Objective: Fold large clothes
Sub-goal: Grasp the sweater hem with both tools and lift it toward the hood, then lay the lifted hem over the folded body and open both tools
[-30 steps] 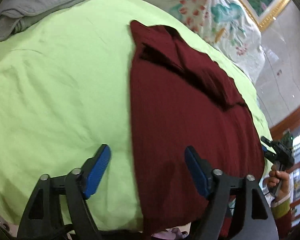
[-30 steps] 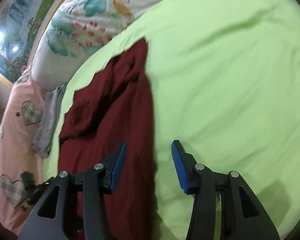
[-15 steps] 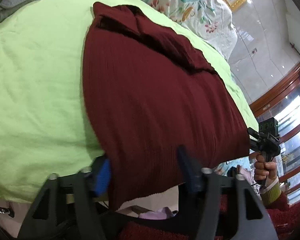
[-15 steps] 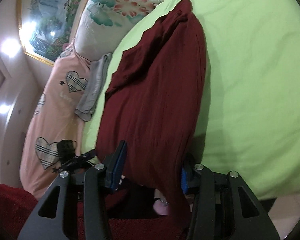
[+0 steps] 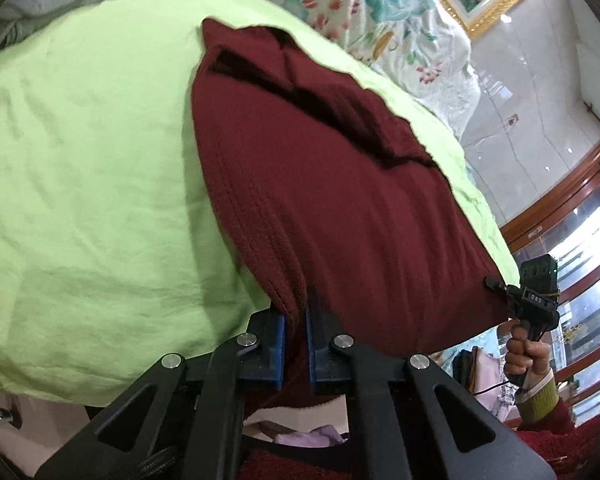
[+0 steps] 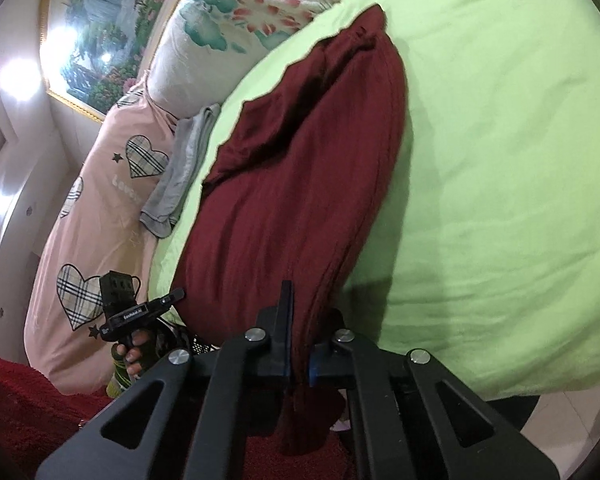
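- The dark red knit garment [image 5: 324,200] lies lengthwise on the bed's lime green sheet [image 5: 80,184], its near hem hanging past the bed edge toward the person.
- The left gripper [image 5: 295,344] has just been closing, and its blue pads [image 5: 279,346] now pinch a bunched corner of the garment's near hem, cloth squeezed between them.
- The right gripper [image 6: 298,360] has also just been closing; its jaws stand nearly together on the other near corner of the hem, a fold of red cloth hanging down between and below them.
- In the left wrist view the right gripper shows at the garment's far corner, held by a hand [image 5: 526,354] in a yellow-green cuff.
- In the right wrist view the left gripper shows beside the garment's edge with fingers [image 6: 134,354] curled round its handle.
- A folded grey cloth [image 6: 184,168] rests at the sheet's edge, well apart from the garment.
- A floral pillow [image 6: 236,24] and a pink duvet with checked hearts [image 6: 100,200] lie beyond the sheet.
- A gilt-framed landscape painting [image 6: 100,36] hangs behind the bed.
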`<action>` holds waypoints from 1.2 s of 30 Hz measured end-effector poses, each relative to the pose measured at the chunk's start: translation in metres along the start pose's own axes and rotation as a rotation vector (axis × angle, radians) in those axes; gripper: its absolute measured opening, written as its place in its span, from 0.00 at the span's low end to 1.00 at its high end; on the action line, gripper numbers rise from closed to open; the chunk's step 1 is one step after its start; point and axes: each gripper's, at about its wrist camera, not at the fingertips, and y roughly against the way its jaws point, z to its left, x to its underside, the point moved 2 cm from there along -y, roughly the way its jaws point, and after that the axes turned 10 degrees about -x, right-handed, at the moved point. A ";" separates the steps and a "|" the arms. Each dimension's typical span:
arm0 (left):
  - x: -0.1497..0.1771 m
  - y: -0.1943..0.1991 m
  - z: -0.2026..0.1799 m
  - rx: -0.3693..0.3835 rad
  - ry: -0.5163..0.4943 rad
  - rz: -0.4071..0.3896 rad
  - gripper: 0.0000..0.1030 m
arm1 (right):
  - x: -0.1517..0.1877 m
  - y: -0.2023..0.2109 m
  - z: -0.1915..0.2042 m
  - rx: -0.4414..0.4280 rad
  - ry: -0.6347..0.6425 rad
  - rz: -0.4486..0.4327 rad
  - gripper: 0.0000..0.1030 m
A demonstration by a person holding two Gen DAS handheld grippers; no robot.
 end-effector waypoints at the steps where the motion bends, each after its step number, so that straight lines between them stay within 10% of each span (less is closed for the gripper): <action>1: -0.002 0.003 -0.001 -0.003 0.009 -0.011 0.06 | -0.001 0.001 0.001 -0.005 0.003 -0.002 0.05; 22: -0.140 0.045 -0.038 0.042 0.031 -0.299 0.05 | -0.124 0.003 0.039 -0.140 0.115 -0.227 0.05; 36: -0.283 -0.095 0.001 -0.148 0.148 -0.190 0.05 | -0.275 -0.097 -0.052 0.168 -0.016 -0.177 0.05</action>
